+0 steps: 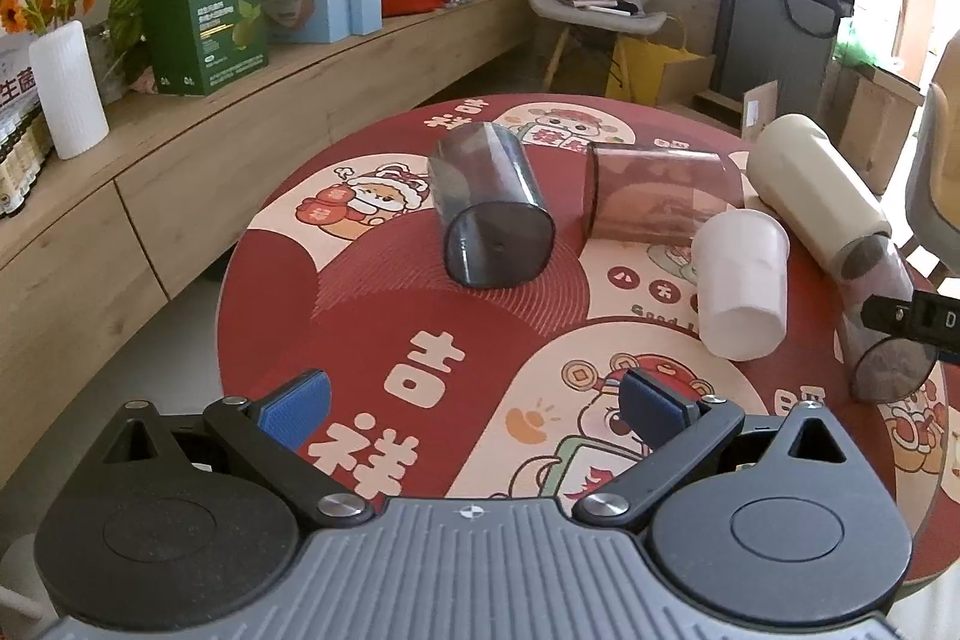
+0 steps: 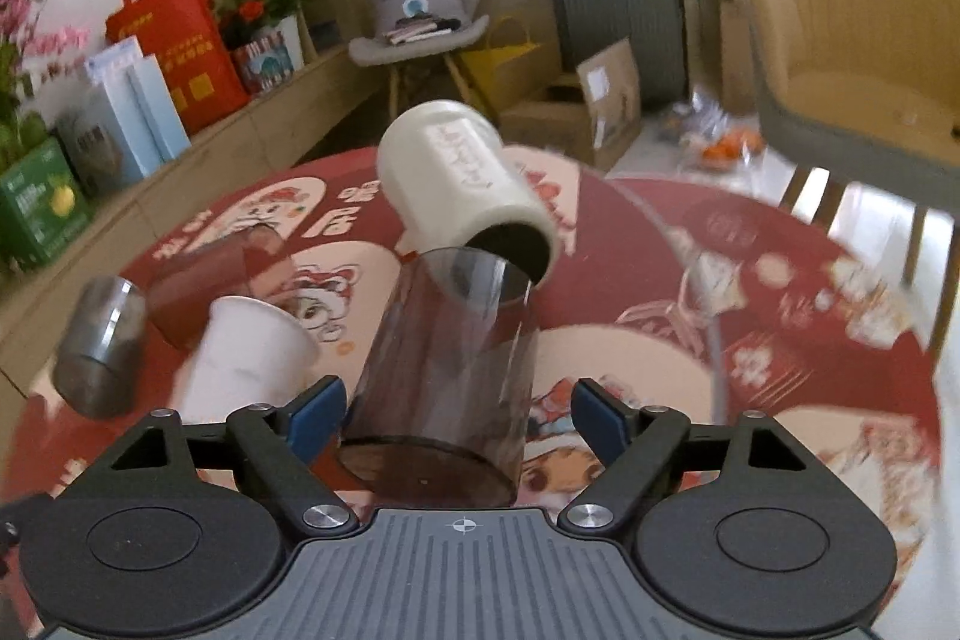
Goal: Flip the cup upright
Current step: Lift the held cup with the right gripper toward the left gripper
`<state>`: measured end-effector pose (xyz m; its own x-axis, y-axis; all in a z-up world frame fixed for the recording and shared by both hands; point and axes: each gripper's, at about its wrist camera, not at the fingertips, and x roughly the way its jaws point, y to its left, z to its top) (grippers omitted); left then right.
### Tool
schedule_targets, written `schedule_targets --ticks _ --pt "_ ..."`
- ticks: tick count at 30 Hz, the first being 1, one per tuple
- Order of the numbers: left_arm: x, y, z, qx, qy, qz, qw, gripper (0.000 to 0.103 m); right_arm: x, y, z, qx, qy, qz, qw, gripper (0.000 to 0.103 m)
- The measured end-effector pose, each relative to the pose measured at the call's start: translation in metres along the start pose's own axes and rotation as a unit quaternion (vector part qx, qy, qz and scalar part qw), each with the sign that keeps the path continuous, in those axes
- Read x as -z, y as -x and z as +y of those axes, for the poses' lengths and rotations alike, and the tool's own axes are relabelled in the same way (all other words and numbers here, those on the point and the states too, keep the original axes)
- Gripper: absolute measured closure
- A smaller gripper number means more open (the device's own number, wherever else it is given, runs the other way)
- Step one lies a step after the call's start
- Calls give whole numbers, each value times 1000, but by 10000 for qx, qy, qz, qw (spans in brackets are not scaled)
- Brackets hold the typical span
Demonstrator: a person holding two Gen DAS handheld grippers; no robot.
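Several cups lie on their sides on the round red table (image 1: 372, 340): a smoky blue one (image 1: 489, 208), a brown translucent one (image 1: 654, 196), a white one (image 1: 741, 280), a cream one (image 1: 816, 190) and a dark clear one (image 1: 882, 334). My left gripper (image 1: 474, 406) is open and empty, hovering short of the blue cup. My right gripper (image 2: 459, 421) is open, its blue pads (image 2: 315, 415) on either side of the dark clear cup's (image 2: 447, 358) base, not pressing it. The cream cup (image 2: 462, 190) lies just beyond its mouth. The right gripper's tip also shows in the left wrist view (image 1: 912, 322).
A wooden sideboard (image 1: 240, 142) with boxes, flowers and a white vase (image 1: 69, 91) runs along the left. A tan armchair (image 2: 852, 34) stands right of the table. A grey chair (image 1: 600, 10), bags and cardboard boxes sit on the floor beyond.
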<state>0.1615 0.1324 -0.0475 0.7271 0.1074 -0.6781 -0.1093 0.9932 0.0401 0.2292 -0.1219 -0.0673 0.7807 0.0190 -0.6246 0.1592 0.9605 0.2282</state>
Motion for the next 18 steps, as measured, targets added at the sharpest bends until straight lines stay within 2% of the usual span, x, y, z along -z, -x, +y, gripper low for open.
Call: schedule_targets --ticks 5,9,14,18 --pt "2 -1 -2 3 -60 15 10000 0 0 -8 2 -48 -51 101 9999 26" --pt "1 0 5 8 8 51 10000 0 4 -12 4 -183 32 211 9996 37" --pt "0 3 20 87 253 164 9995 0 18 11 6 -338 112 346 9988 37" --pt "0 11 33 52 413 77 9991 0 40 38 14 -465 52 474 9978 37"
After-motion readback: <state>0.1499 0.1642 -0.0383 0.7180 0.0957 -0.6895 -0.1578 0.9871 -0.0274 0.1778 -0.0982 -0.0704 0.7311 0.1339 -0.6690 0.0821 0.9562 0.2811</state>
